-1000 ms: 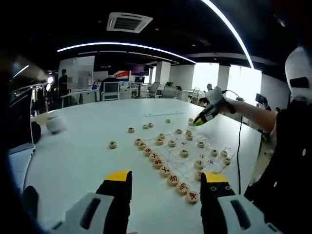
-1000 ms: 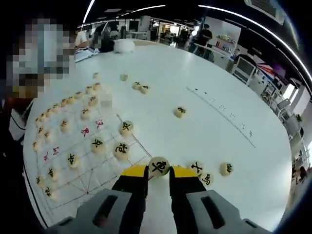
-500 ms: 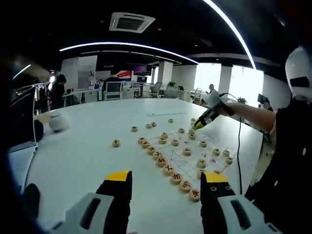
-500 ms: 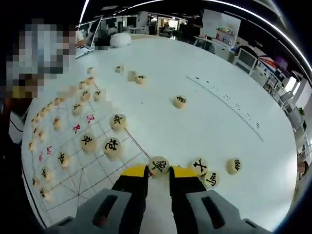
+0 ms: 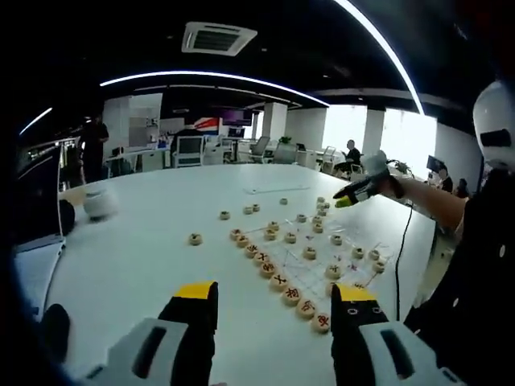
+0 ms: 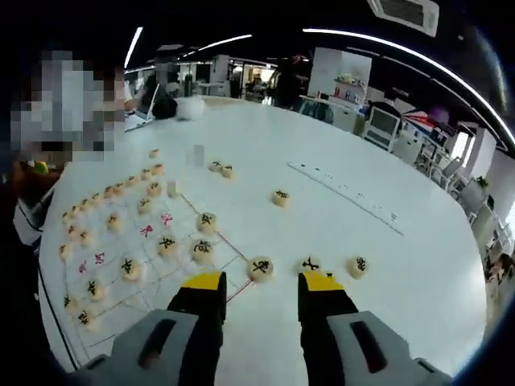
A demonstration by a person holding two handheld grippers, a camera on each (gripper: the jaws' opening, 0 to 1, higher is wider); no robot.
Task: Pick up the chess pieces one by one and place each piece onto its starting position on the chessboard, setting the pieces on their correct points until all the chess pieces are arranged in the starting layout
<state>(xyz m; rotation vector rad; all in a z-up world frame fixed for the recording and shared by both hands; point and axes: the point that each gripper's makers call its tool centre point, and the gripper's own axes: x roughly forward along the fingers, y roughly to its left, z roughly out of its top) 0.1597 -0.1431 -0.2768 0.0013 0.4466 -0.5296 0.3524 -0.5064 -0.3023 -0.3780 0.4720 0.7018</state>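
A: What has changed over the last second?

B: The right gripper was clamped on a black-marked chess piece. Now its jaws stand spread apart and the piece lies flat on the table, just ahead of the tips, at the corner of the chessboard. The gripper has also drawn back and up, so more of the table shows.

A: And the left?

B: The left gripper hangs above the table with its jaws wide open and nothing between them. From there the right gripper shows far off over the board's far end.

A: Is the released piece on its point?

B: Hard to say. It sits about on the board's corner, though the fisheye bends the thin lines and I can't confirm it's centred.

A: What's left?

B: Two loose pieces lie just right of it and a lone piece farther out, with a few more beyond the board. The red row looks filled.

A: How will they handle?

B: Small rigid wooden-looking discs, probably light, smooth enough to skid if nudged. I'd take one across its rim, jaws straddling the disc low to the table, closing squarely so it doesn't tip or flip.
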